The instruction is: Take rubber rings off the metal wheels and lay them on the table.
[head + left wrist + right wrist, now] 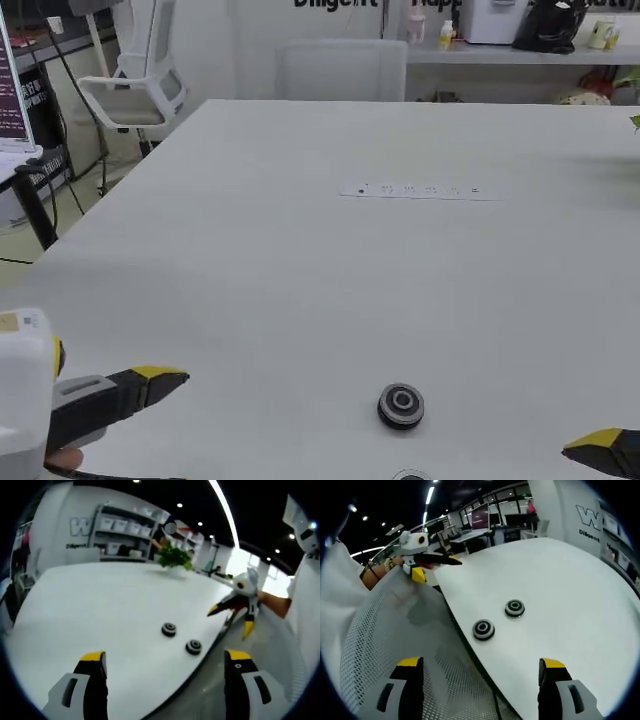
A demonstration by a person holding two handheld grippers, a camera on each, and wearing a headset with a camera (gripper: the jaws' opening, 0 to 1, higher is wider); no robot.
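Step in hand: approach; judged, no ring is off yet. The inner wheel (pixel 401 406) sits near the counter (pixel 330 260) front edge; the edge wheel (pixel 483 629) sits just beside that edge.

The left gripper (pixel 165 656) and right gripper (pixel 480 662) flank them at that edge, fingers released and empty.

Next move: steady 1 wheel and peel off its rubber ring. Bare surface beyond the edge gives room.

On the bench (pixel 300 260) the far wheel (pixel 401 406) sits just behind the near wheel (pixel 408 476), both close to the near edge. The left gripper (pixel 164 656) is at their near left, the right gripper (pixel 479 662) at their near right. A paper strip (pixel 420 190) lies mid-bench, farther back. A chair (pixel 135 85) stands beyond the far-left corner.
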